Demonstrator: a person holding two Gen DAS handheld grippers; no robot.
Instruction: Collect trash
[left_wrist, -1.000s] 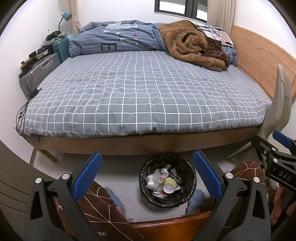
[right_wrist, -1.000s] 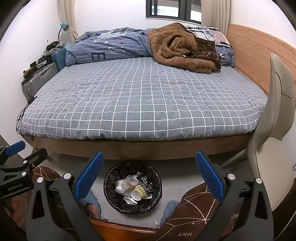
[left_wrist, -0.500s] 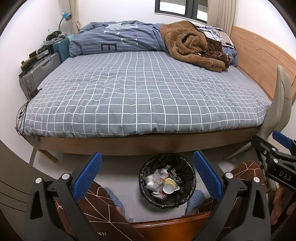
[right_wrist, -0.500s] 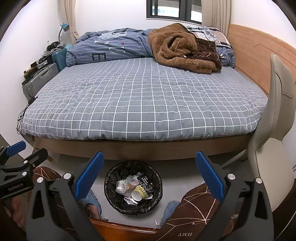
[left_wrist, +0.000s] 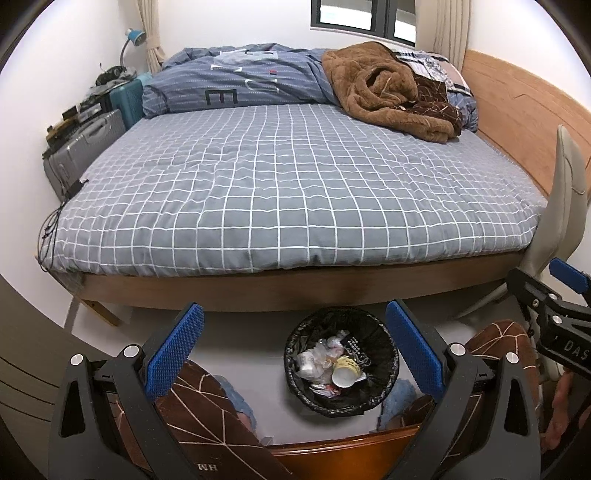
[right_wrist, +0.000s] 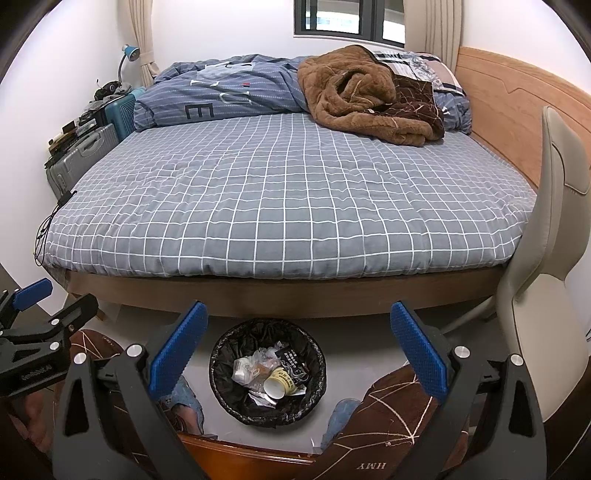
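A round bin with a black liner (left_wrist: 341, 363) (right_wrist: 267, 373) stands on the pale floor just in front of the bed. Inside lie crumpled wrappers (left_wrist: 314, 360) (right_wrist: 251, 365), a yellow-printed paper cup (left_wrist: 345, 371) (right_wrist: 279, 384) and a small black packet (right_wrist: 291, 360). My left gripper (left_wrist: 293, 349) hangs open above the bin with nothing between its blue pads. My right gripper (right_wrist: 299, 350) is open too, holding nothing, with the bin low between its fingers. Each gripper shows at the edge of the other's view.
A wide bed (left_wrist: 295, 192) with a grey checked cover fills the room ahead, a brown blanket (left_wrist: 384, 88) heaped at its far right. A beige chair (right_wrist: 546, 295) stands on the right. Suitcases (left_wrist: 85, 147) line the left wall. A person's knees in brown patterned trousers (right_wrist: 391, 417) flank the bin.
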